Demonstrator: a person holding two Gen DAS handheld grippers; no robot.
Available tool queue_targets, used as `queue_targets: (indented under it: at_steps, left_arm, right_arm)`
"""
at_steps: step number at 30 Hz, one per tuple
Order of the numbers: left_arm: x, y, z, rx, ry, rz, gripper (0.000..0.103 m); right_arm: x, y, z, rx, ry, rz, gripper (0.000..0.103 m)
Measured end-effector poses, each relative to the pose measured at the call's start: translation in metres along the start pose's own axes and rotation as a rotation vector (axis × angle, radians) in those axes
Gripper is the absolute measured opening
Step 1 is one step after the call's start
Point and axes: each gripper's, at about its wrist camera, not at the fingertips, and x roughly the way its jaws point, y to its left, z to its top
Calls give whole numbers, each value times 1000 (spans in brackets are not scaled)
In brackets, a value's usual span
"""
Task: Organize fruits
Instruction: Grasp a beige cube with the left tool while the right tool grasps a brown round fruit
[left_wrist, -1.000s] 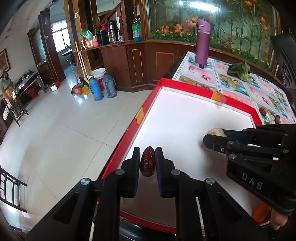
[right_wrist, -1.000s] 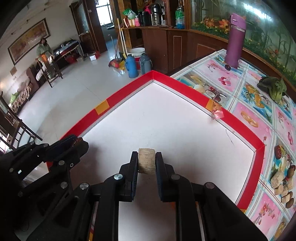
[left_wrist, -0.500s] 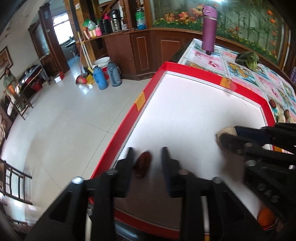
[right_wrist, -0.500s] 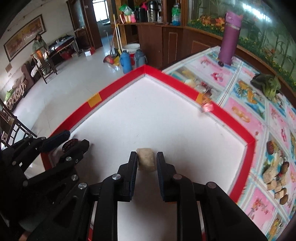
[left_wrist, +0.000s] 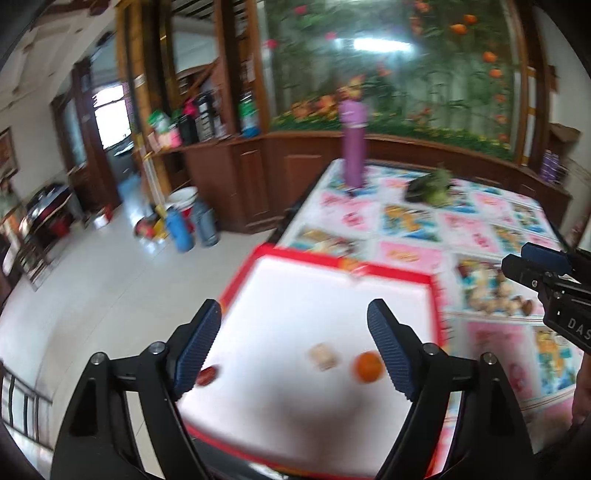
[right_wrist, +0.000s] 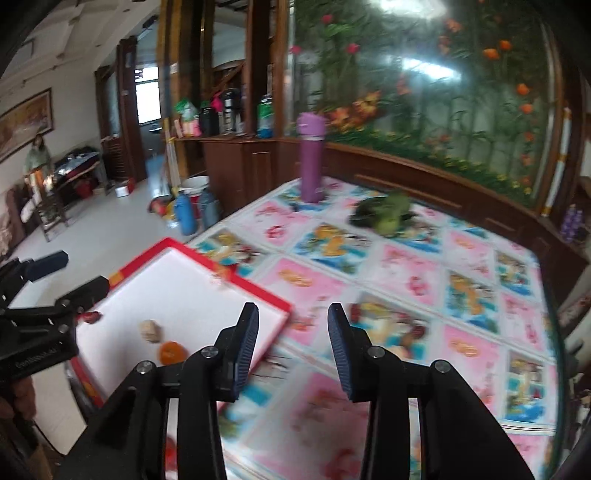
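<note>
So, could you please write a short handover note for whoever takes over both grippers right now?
Left gripper: open, empty, raised above the white tray with the red rim.
Right gripper: open, empty, out over the patterned tablecloth.
Done: three items lie in a row on the tray, apart from each other: dark red date, pale beige chunk, small orange fruit.
Left: a blurred pile of more pieces sits on the tablecloth beyond the tray's right edge; they probably go in next.
</note>
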Motion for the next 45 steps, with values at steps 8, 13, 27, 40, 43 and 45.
queue_targets:
  at_steps: [8,13,27,40,43,45]
  left_arm:
    - [-7,-113,37,147,-8,-227,85]
    - [15,-173,52,179,51,-316,89]
    - [100,-158,13,311,226,-246,89]
    - [101,-201,-5,448,254,-404,88]
    - [102,-206,-2,445,256,-439,83]
    - [106,-212,-2,465,252,-430,81]
  right_arm:
    - [-31,-80,-13,65,-10,-181,39]
    - [-25,-117,-26,112,53,-228,40]
    - [28,-160,-74,292,154,-61,39]
    - [59,-153,-89,283,222,-7,28]
    - [59,-152,-89,296,204,8,28]
    - [62,-151,-90,295,208,14,28]
